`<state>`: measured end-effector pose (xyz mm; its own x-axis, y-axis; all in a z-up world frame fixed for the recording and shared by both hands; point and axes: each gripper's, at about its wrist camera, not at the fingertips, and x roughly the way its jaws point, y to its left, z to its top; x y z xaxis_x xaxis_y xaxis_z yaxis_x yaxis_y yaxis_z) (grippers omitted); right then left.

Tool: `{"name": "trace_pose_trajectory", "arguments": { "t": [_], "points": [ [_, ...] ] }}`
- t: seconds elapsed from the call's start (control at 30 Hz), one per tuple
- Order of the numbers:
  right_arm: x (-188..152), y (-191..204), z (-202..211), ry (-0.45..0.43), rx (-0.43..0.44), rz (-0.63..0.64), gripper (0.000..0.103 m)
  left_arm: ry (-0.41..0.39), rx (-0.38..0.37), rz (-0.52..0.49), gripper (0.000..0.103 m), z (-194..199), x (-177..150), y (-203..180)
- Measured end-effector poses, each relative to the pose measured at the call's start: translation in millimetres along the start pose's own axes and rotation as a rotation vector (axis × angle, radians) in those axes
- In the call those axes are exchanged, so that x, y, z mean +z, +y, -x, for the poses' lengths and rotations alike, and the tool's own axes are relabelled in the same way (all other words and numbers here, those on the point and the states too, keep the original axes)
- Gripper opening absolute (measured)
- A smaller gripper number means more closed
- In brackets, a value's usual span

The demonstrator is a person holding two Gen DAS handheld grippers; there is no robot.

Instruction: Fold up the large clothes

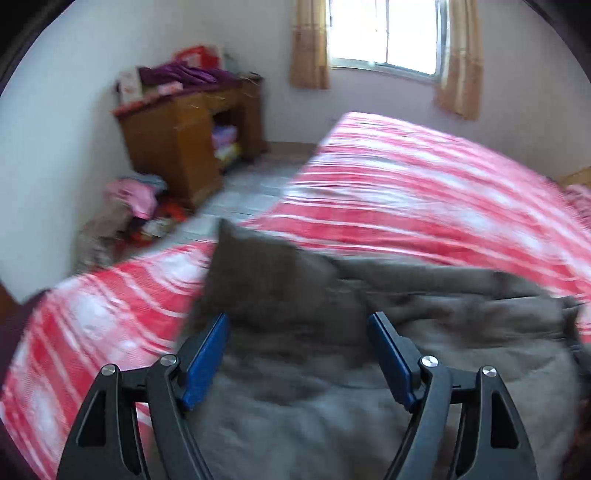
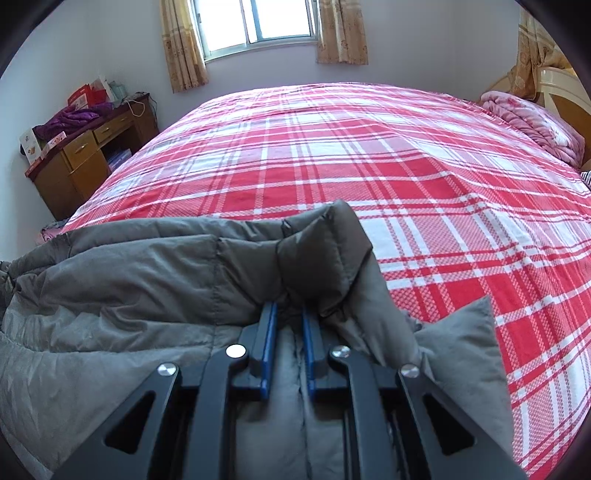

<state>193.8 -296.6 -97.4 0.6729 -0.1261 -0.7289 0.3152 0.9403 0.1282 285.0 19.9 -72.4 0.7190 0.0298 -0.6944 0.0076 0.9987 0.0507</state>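
Pinched in the right gripper (image 2: 289, 314), blue pads nearly together: a raised fold of a grey quilted padded jacket (image 2: 147, 288), the bunched fabric standing up just ahead of the fingertips and a seam running back between the black arms. Spread left of that claw, the jacket's stitched panels; to its right, a loose grey flap (image 2: 458, 343) lying on a red-and-white plaid bedsheet (image 2: 369, 166) that stretches away ahead. Far ahead right, a rolled pink quilt (image 2: 532, 122) against a cream and wood headboard (image 2: 565, 96); far ahead left, a brown wooden desk (image 2: 85, 155) heaped with purple cloth and boxes; straight ahead on the far wall, a bright window (image 2: 258, 22) between beige patterned curtains. Spread wide and gripping nothing, the left gripper (image 1: 297, 325), blue pads (image 1: 207, 362) apart above the same grey jacket, a pointed grey corner (image 1: 255, 266) rising just beyond and between the fingertips, whether touching either pad unclear in the blur. Left and ahead of this claw, the plaid sheet and the bed's edge; beyond it, grey floor (image 1: 251, 184), a pile of pink and red clothes (image 1: 136, 206) and the wooden desk against the white wall. Whole left view smeared by blur.
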Motion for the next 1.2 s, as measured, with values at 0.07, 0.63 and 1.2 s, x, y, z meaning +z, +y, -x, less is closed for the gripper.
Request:
{"name": "trace_pose_trajectory", "arguments": {
  "t": [0.07,0.63,1.2],
  "points": [
    [-0.5,-0.3,0.4,-0.002,0.002,-0.003,0.013,0.055,0.012,0.019,0.077,-22.5,-8.5,8.1],
    [0.0,-0.2,41.3,-0.012,-0.024,-0.001,0.016,0.061,-0.01,0.053,0.079,-48.8,-18.2,5.5],
    [-19.8,-20.3,26.0,0.021,-0.059,-0.009,0.014,0.149,-0.109,-0.036,0.08,-4.1,-20.4,29.4]
  ]
}}
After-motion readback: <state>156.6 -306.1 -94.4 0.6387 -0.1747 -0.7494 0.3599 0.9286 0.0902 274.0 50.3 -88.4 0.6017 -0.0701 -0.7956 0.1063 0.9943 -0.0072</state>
